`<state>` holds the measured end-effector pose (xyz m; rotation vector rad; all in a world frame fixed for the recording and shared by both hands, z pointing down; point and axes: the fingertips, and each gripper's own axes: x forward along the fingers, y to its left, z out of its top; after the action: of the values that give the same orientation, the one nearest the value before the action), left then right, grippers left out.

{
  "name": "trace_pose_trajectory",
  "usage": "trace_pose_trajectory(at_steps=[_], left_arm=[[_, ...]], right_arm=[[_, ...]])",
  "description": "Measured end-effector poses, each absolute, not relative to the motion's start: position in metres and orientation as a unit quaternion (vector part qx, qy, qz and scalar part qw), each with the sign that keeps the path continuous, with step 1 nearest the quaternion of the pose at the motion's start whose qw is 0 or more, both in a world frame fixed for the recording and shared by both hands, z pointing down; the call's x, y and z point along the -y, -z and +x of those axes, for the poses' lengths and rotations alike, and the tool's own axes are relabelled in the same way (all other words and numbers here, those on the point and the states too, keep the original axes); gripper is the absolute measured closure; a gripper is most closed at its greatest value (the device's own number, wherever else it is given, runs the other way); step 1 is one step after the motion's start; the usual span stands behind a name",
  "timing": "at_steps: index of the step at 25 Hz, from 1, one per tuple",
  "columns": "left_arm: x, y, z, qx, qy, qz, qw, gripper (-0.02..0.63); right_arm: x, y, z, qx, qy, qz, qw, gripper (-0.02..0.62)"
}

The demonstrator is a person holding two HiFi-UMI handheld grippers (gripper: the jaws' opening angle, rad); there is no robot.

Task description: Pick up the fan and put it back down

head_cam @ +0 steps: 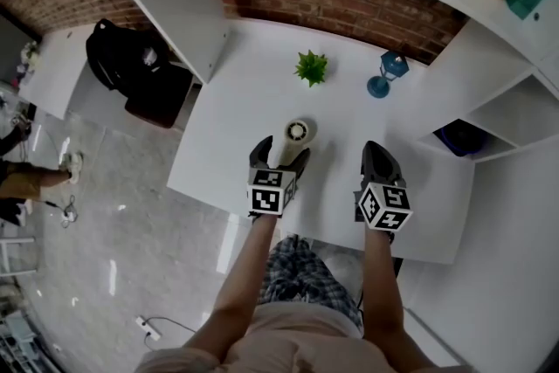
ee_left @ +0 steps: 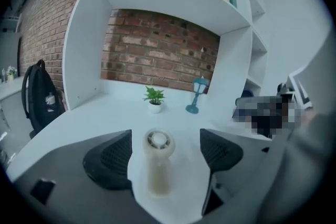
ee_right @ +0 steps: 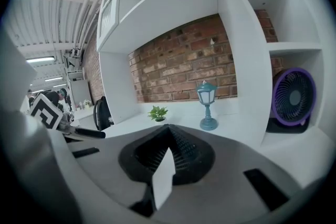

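The left gripper stands with its jaws spread wide. Neither pad presses on the fan, which sits between them, a little nearer the left jaw. The fan seems to lie on the white table with its slim handle towards the gripper and its round head at 12 o'clock. It looks like a small, light, stiff plastic piece with a smooth, probably slippery shell. The handle is the place to grip, squarely across its middle, keeping off the grille. The right gripper, at 3 o'clock from the left one, is closed on nothing. Beyond the fan, a potted plant stands at 12 o'clock and a blue lantern near 1 o'clock.
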<state>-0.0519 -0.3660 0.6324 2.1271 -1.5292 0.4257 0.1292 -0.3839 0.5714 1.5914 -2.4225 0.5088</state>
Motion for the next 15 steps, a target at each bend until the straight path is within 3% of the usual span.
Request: trace_pose_trajectory(at_steps=[7, 9, 15], left_arm=[[0.362, -0.544, -0.060, 0.557, -0.086, 0.803, 0.193, 0.232], [0.357, -0.518, -0.063, 0.555, -0.061, 0.811, 0.176, 0.304], [0.340, -0.451, -0.067, 0.548, -0.017, 0.828, 0.116, 0.441]], right_arm=[[0.362, -0.516, 0.162, 0.809, -0.141, 0.567, 0.061, 0.580], [0.353, -0.498, 0.171, 0.808, -0.129, 0.573, 0.048, 0.580], [0.320, -0.442, 0.197, 0.810, -0.074, 0.582, 0.015, 0.580]])
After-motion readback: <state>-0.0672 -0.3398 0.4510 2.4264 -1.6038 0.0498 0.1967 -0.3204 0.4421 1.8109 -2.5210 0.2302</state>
